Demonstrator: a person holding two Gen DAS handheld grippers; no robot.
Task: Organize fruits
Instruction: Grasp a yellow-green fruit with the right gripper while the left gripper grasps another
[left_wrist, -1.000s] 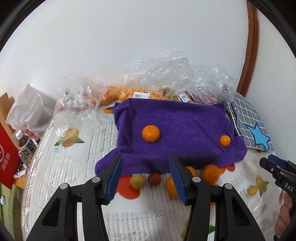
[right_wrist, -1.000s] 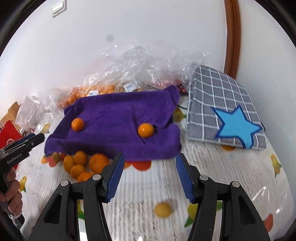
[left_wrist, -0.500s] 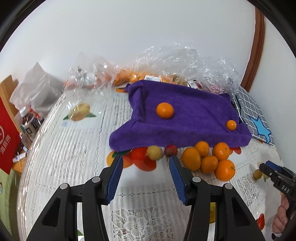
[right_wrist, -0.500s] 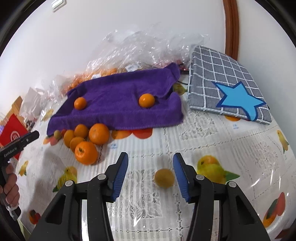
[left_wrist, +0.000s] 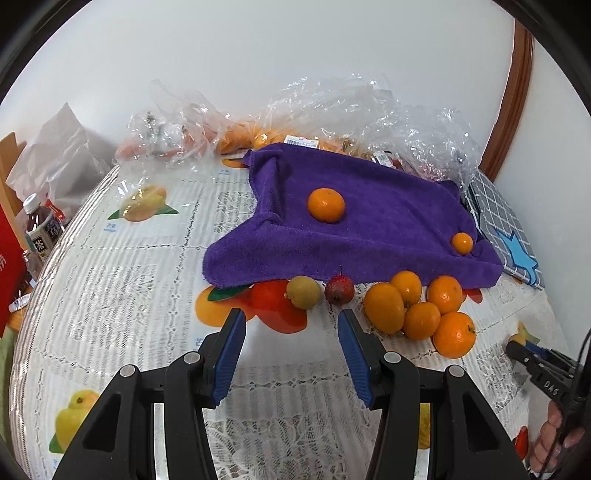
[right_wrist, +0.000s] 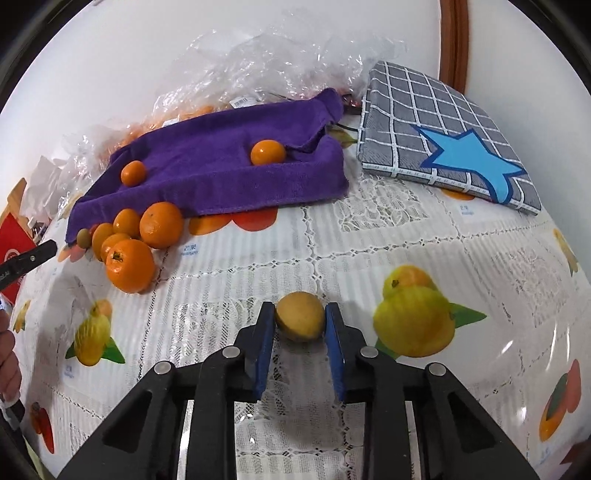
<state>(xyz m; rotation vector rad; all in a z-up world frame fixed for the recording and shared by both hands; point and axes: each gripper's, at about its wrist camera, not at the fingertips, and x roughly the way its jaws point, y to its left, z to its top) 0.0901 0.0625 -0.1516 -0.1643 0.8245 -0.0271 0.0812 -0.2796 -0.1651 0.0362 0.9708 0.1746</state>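
Observation:
A purple towel (left_wrist: 369, 229) lies on the fruit-print tablecloth with two oranges (left_wrist: 326, 205) on it. Along its front edge sit a yellow-green fruit (left_wrist: 303, 292), a small red fruit (left_wrist: 339, 290) and a cluster of several oranges (left_wrist: 417, 310). My left gripper (left_wrist: 290, 321) is open just short of the yellow-green and red fruits, with nothing between its fingers. My right gripper (right_wrist: 299, 310) is low over the table. Its jaws are closing on a small yellow fruit (right_wrist: 300, 320), and both blue pads touch the fruit's sides.
Crumpled clear plastic bags (left_wrist: 332, 110) with more fruit lie behind the towel against the wall. A grey checked cushion (right_wrist: 443, 136) with a blue star is at the right. Bottles (left_wrist: 40, 229), a white bag (left_wrist: 62, 155) and a red box (left_wrist: 7, 277) crowd the left edge.
Both grippers have come down closer to the table. The right jaws have narrowed from wide apart to touching the yellow fruit. The left jaws keep the same gap.

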